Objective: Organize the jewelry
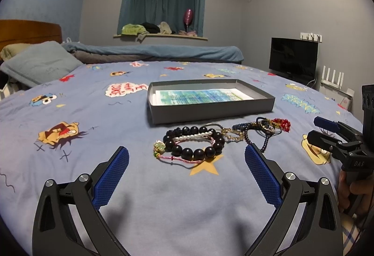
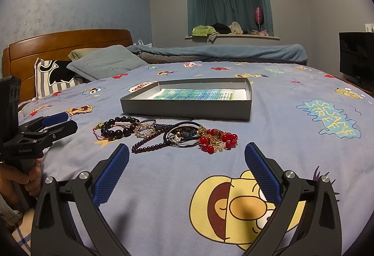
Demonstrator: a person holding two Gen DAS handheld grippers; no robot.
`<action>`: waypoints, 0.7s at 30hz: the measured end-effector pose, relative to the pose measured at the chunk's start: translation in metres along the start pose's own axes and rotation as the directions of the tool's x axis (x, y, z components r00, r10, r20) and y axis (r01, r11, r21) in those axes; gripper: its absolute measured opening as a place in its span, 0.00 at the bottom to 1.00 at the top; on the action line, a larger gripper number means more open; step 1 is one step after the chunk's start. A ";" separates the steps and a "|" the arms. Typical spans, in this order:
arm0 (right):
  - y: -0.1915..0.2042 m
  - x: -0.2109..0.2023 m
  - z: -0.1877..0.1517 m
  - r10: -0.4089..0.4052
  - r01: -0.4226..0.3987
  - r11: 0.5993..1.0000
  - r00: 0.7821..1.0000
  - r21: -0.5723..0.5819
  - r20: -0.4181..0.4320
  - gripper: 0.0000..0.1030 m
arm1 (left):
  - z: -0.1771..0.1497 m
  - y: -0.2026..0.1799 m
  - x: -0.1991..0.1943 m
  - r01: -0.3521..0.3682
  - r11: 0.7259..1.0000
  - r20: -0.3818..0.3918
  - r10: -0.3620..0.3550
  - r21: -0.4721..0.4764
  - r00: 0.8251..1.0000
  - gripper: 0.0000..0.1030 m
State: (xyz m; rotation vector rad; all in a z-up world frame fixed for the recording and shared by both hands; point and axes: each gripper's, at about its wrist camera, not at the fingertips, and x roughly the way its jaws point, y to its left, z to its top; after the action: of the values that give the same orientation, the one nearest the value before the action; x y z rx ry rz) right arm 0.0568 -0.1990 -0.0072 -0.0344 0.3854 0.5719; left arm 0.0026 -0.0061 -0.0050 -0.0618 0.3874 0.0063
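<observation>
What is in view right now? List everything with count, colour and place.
Box: one, grey, open, mid-bed, printed sheet inside.
Jewelry pile: one tangle, on the bedsheet in front of the box.
Dark bead bracelet: one, near-black, pile's left end.
Red beads: one cluster, pile's right end.
Bedsheet: one, blue, cartoon print.
Pillows: grey, plus a striped one, by the wooden headboard.
TV: one, black, right wall.
Left gripper: open, empty.
Right gripper: open, empty.

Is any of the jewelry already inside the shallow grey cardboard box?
No: the shallow grey cardboard box holds only a printed blue-green paper sheet, while the tangled pile of beaded bracelets lies on the bedsheet before it.
</observation>
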 end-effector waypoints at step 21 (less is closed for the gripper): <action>0.000 0.001 -0.001 0.000 0.000 1.000 1.000 0.000 -0.003 0.95 | 0.001 -0.002 0.002 0.001 1.000 -0.002 -0.001 -0.001 1.000 0.96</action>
State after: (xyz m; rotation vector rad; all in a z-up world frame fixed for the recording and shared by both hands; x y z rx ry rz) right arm 0.0577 -0.1985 -0.0083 -0.0349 0.3880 0.5720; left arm 0.0043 -0.0078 -0.0050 -0.0627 0.3892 0.0051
